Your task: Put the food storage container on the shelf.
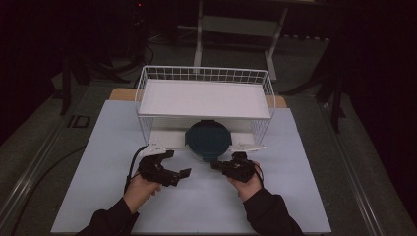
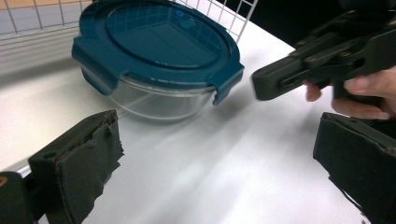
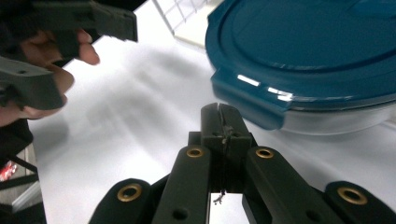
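Here, the lidded container (image 1: 208,139) is flanked on the worktop (image 1: 206,201): left gripper (image 1: 173,164) spread wide for grasping, right gripper (image 1: 215,166) clenched empty, poised beside its clip.

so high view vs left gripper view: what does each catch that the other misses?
High view alone: the white wire rack with its flat shelf, the person's sleeves, and the left gripper seen whole.

Left gripper view alone: the left gripper's own jaws close up, wide apart with nothing between them, and the container's clear glass bowl.

Both: the round container's teal lid, the right gripper held beside the container, and the pale tabletop.
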